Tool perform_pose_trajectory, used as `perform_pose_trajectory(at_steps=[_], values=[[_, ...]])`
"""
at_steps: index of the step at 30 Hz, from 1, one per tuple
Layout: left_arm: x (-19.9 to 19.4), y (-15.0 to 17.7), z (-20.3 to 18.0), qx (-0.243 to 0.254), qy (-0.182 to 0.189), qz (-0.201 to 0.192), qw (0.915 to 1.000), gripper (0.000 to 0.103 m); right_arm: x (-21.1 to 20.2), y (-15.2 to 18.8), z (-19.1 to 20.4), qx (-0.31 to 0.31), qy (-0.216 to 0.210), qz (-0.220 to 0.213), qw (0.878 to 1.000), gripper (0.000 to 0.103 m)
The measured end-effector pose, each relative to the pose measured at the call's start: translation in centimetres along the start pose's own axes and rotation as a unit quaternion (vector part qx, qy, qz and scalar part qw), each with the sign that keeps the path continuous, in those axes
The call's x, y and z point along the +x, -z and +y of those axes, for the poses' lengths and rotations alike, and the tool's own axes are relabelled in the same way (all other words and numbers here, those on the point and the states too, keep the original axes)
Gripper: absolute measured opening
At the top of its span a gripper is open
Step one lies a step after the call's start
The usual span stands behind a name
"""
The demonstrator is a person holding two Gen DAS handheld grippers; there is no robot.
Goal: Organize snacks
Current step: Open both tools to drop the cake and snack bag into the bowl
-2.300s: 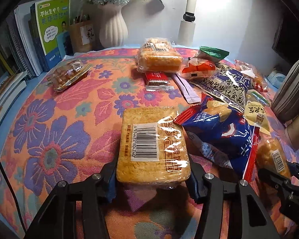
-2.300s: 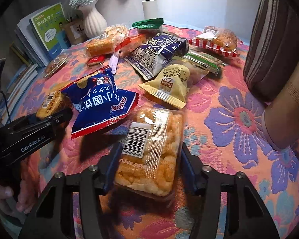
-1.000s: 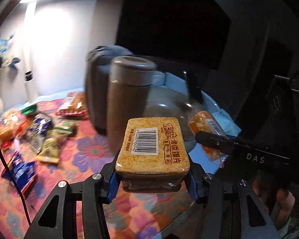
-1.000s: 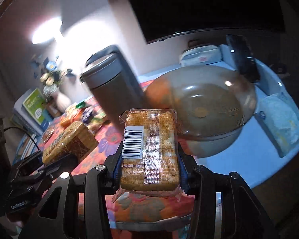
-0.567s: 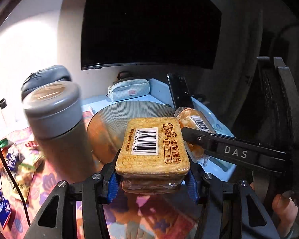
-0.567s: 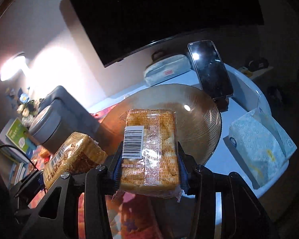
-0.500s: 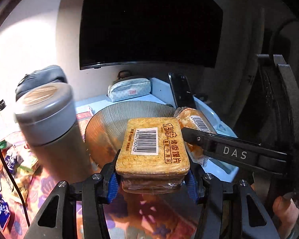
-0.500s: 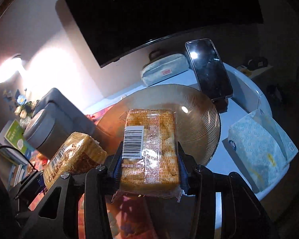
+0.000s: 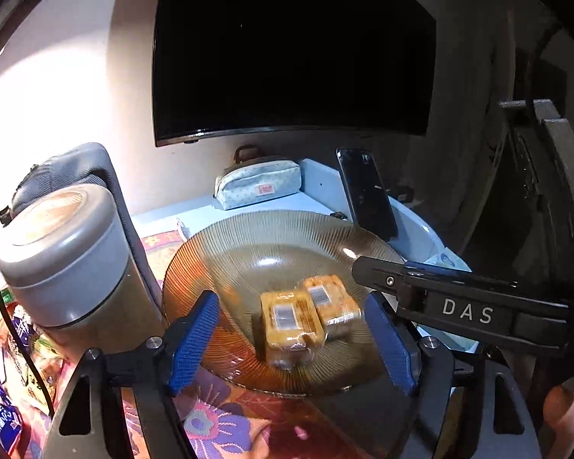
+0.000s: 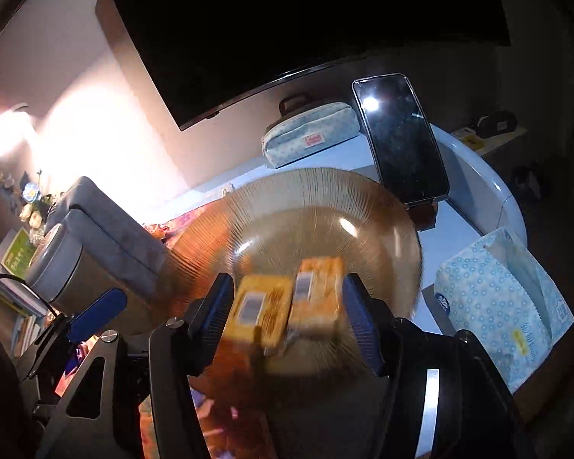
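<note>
Two wrapped golden snack packs lie side by side in the ribbed amber glass plate (image 9: 218, 252): the toast-slice pack (image 9: 289, 323) on the left and the puffed-snack pack (image 9: 331, 304) on the right. In the right wrist view they are blurred, the toast-slice pack (image 10: 258, 311) and the puffed-snack pack (image 10: 319, 294) over the plate (image 10: 382, 222). My left gripper (image 9: 292, 342) is open and empty above the plate. My right gripper (image 10: 287, 325) is open and empty above the packs; it also shows in the left wrist view (image 9: 459, 306).
A grey-lidded canister (image 9: 69, 264) stands left of the plate, a grey bag (image 9: 76, 168) behind it. A phone (image 9: 367, 195) leans behind the plate, next to a dotted pouch (image 9: 258, 185). A tissue pack (image 10: 497, 306) lies right. More snacks (image 9: 0, 413) lie far left on the floral cloth.
Both grippers have opened and let go of their packs. The two packs now lie in the amber plate, below the spread jaws.
</note>
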State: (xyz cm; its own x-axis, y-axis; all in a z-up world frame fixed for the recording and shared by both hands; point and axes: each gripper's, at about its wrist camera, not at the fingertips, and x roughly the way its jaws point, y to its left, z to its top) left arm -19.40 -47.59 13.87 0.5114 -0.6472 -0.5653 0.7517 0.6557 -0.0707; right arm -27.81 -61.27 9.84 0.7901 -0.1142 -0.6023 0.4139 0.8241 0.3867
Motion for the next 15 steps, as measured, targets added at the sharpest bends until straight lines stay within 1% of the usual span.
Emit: perform_pose_trajectory(at_steps=[3,5,7,9,12,15], values=[[-1.0,0.1,-0.1,0.002,0.002,-0.006,1.0000,0.076,-0.6,0.2,0.1,0.001,-0.003,-0.002,1.000,0.058],[-2.2,0.2,0.0,0.000,0.011,-0.009,0.9999,0.076,-1.2,0.2,0.4,0.000,-0.005,-0.004,1.000,0.058],[-3.9,0.4,0.2,0.004,0.020,-0.009,0.9998,0.076,-2.2,0.5,1.0,-0.004,-0.009,-0.009,1.000,0.058],[-6.3,0.8,0.8,0.007,0.031,-0.018,0.9993,0.076,-3.3,0.7,1.7,-0.012,-0.010,-0.015,1.000,0.058],[-9.7,1.4,2.4,0.003,0.034,-0.034,0.9988,0.076,-5.0,1.4,3.1,-0.023,-0.016,-0.025,0.999,0.058],[-12.9,2.2,4.9,-0.008,0.024,-0.045,0.9987,0.076,-5.9,2.3,4.6,-0.029,-0.026,-0.023,0.999,0.058]])
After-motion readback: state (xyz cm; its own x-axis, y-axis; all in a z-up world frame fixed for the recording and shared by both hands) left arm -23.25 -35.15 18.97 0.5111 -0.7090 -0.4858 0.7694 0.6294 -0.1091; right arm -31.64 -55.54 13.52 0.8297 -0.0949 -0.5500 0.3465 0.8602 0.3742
